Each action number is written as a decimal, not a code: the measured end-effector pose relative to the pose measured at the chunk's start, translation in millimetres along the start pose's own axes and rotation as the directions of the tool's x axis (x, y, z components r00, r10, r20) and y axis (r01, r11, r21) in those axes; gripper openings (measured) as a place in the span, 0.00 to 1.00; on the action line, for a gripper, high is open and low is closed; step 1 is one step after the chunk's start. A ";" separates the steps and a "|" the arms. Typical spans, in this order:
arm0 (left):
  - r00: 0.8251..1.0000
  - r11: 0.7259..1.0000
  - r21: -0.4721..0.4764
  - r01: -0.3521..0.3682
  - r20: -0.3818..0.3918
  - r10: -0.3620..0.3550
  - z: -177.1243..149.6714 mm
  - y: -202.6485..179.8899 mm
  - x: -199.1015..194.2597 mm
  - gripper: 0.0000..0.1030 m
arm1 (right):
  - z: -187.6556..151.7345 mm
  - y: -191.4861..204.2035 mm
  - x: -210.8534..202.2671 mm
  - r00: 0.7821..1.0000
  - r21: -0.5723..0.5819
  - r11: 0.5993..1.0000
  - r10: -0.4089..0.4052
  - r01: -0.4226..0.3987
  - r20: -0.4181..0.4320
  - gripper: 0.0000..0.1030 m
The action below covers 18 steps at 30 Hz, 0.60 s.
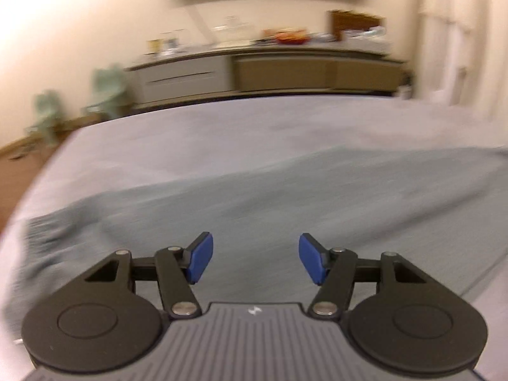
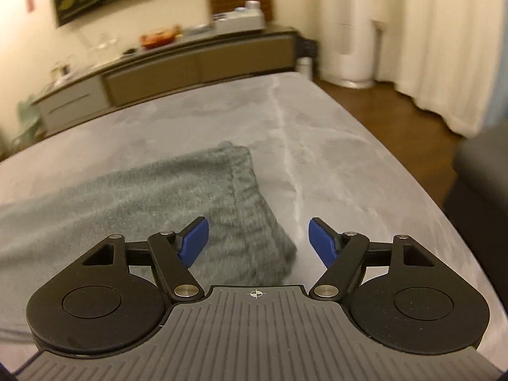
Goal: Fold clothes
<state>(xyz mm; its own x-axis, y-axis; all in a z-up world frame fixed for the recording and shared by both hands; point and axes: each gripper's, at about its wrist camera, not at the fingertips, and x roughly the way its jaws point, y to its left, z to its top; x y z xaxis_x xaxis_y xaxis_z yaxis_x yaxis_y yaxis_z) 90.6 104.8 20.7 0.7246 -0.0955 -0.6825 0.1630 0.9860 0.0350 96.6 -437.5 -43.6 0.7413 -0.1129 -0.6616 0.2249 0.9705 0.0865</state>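
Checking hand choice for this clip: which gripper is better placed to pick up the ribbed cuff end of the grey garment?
Right. The right gripper is open with the ribbed cuff of the grey garment just ahead of its fingers. The left gripper, also open, faces only plain cloth mid-garment.

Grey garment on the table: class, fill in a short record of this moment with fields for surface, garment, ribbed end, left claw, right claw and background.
surface: grey marbled table
garment: grey knit garment lying spread on the table
ribbed end: ribbed cuff lying near the right claw
left claw: left claw open, nothing between its pads, above the garment
right claw: right claw open, nothing gripped, over the ribbed cuff
background: sideboard along the wall, white curtain
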 end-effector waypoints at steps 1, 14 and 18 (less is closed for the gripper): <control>0.999 0.999 0.008 0.045 0.004 -0.045 4.7 -13.8 3.3 0.59 | 3.9 -8.2 4.1 0.999 -0.001 0.999 0.033 -0.033 0.002 0.65; 0.977 0.953 0.218 0.210 -0.070 -0.199 4.2 -123.2 49.3 0.59 | 37.1 -18.4 26.1 0.996 -0.137 0.987 0.082 -0.085 -0.031 0.00; 0.974 0.928 0.304 0.215 -0.132 -0.183 -12.6 -148.6 63.1 0.59 | 22.8 -24.0 47.9 0.996 -0.162 0.985 0.041 -0.054 -0.084 0.00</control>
<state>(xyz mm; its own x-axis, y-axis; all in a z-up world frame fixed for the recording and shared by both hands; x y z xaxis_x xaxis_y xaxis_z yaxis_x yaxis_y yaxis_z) 103.7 -46.0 -36.7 0.5874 -0.2553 -0.7680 0.5112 0.8527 0.1076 141.1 -471.0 -60.4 0.6939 -0.0551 -0.7180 0.0790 0.9969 -0.0001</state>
